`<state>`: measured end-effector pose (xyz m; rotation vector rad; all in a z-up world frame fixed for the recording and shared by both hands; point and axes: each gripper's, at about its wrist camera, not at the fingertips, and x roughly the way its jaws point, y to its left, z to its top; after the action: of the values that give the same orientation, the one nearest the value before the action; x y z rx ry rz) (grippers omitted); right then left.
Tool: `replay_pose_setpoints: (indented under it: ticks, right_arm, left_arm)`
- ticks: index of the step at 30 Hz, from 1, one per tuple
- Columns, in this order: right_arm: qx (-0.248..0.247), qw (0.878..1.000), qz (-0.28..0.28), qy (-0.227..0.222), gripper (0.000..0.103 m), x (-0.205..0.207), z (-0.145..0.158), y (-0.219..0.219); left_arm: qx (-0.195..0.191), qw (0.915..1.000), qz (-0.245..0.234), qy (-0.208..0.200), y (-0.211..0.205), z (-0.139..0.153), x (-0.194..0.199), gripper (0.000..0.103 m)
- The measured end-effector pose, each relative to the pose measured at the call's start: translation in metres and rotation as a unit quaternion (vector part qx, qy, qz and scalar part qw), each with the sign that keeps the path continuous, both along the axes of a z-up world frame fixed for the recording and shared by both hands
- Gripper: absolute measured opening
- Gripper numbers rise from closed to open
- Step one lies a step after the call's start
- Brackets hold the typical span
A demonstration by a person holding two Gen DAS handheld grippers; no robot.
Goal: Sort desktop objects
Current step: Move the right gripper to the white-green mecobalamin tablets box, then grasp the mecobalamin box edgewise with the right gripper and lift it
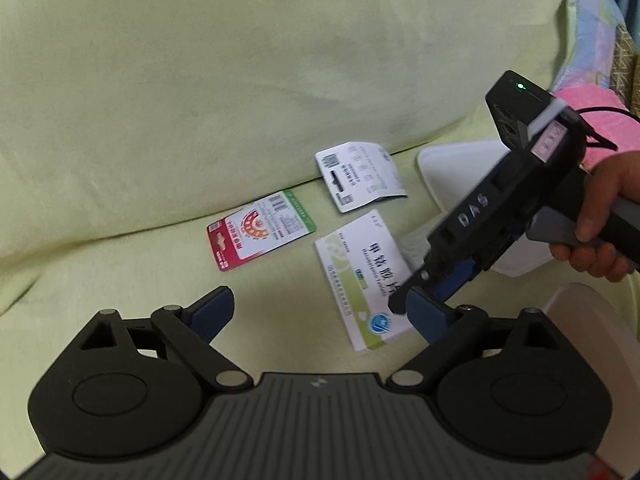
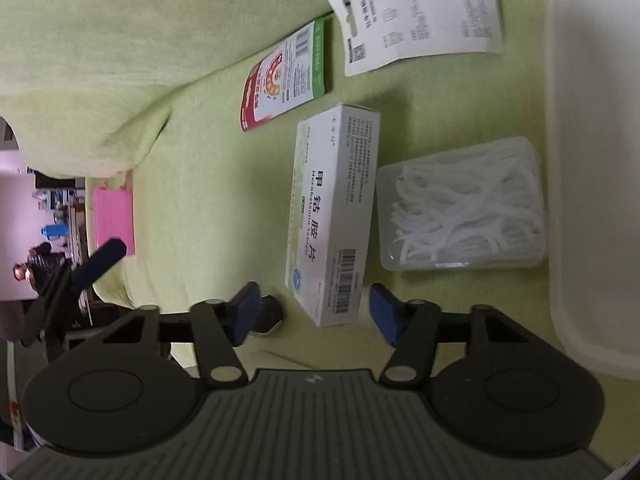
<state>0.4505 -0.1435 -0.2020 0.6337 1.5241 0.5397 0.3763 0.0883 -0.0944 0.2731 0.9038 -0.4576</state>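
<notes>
**Right gripper over pill box, both grippers open**

Right gripper (image 2: pixel 314 312) jaws spread wide, straddling the near end of the white pill box (image 2: pixel 332 216), not touching. Box lies flat on green cloth (image 2: pixel 208 184), between red card (image 2: pixel 286 80) and clear floss-pick box (image 2: pixel 460 204). Left gripper (image 1: pixel 320 312) jaws open, empty.

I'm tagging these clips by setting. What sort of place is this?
Probably a home, worked on a sofa or bed, not a desk: soft yellow-green fabric lies under everything, with a medicine box, a clear box of floss picks and a cluttered room at the right-wrist view's edge.
</notes>
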Motion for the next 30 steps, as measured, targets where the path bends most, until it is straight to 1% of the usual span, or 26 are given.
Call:
replay_pose_setpoints:
  ticks: [1,2,4,5,6,7,9,12,13,14,15,16,17,19,24,25,26,27,29,30]
  right_arm:
    - [-0.007,1.000,0.013,-0.009,0.031,0.000,0.001,0.005]
    - [-0.014,0.999,0.027,-0.019,0.026,0.001,0.002,0.011]
    - [-0.045,0.995,0.067,-0.065,0.025,-0.002,0.013,0.024]
    - [-0.070,0.989,0.091,-0.096,0.021,-0.004,0.021,0.032]
    - [-0.081,0.984,0.105,-0.115,0.017,-0.006,0.025,0.037]
    - [-0.092,0.979,0.119,-0.135,0.015,-0.008,0.030,0.042]
    - [-0.113,0.967,0.146,-0.174,0.014,-0.012,0.039,0.052]
    - [-0.117,0.962,0.160,-0.186,0.014,-0.015,0.044,0.057]
    - [-0.108,0.970,0.147,-0.162,0.017,-0.012,0.041,0.054]
    - [-0.098,0.978,0.122,-0.140,0.020,-0.011,0.039,0.046]
    - [-0.093,0.982,0.103,-0.131,0.025,-0.011,0.038,0.041]
    - [-0.088,0.985,0.084,-0.123,0.039,-0.010,0.037,0.035]
    - [-0.086,0.987,0.072,-0.115,0.041,-0.011,0.034,0.030]
    - [-0.081,0.991,0.048,-0.097,0.041,-0.011,0.029,0.020]
    - [-0.057,0.997,0.000,-0.058,0.041,-0.003,0.008,0.016]
    - [-0.063,0.997,-0.010,-0.052,0.040,-0.001,0.005,0.016]
    - [-0.062,0.997,-0.013,-0.048,0.039,0.001,0.003,0.016]
    - [-0.060,0.997,-0.017,-0.044,0.038,0.003,0.000,0.016]
    - [-0.050,0.998,-0.026,-0.034,0.039,0.008,-0.005,0.016]
    - [-0.049,0.998,-0.023,-0.037,0.039,0.011,-0.005,0.017]
  left_arm:
    - [-0.003,1.0000,0.004,0.006,0.002,-0.002,0.002,0.089]
    - [-0.006,0.9999,0.008,0.012,0.004,-0.004,0.005,0.086]
    - [-0.008,0.9997,0.015,0.019,0.008,-0.009,0.008,0.080]
    - [-0.006,0.9996,0.019,0.022,0.010,-0.011,0.009,0.075]
    - [-0.005,0.9994,0.023,0.026,0.012,-0.014,0.011,0.071]
    - [-0.004,0.9992,0.026,0.031,0.014,-0.016,0.013,0.067]
    - [-0.003,0.9987,0.027,0.042,0.017,-0.022,0.017,0.058]
    - [0.008,0.9982,0.025,0.054,0.018,-0.030,0.023,0.055]
    - [0.010,0.9980,0.025,0.058,0.018,-0.032,0.024,0.055]
    - [0.011,0.9977,0.024,0.062,0.019,-0.034,0.026,0.055]
    - [0.012,0.9975,0.021,0.067,0.018,-0.036,0.027,0.055]
    - [0.014,0.9971,0.014,0.073,0.016,-0.040,0.029,0.055]
    - [0.016,0.9967,0.007,0.079,0.014,-0.043,0.031,0.055]
    - [0.024,0.9956,-0.011,0.090,0.008,-0.050,0.034,0.055]
    - [0.048,0.9907,-0.058,0.113,-0.010,-0.067,0.039,0.055]
    - [0.051,0.9897,-0.066,0.116,-0.013,-0.069,0.039,0.055]
    - [0.053,0.9888,-0.074,0.118,-0.017,-0.070,0.039,0.052]
    - [0.054,0.9881,-0.078,0.121,-0.021,-0.071,0.039,0.046]
    - [0.056,0.9864,-0.082,0.131,-0.026,-0.074,0.041,0.041]
    - [0.052,0.9862,-0.085,0.132,-0.027,-0.074,0.042,0.032]
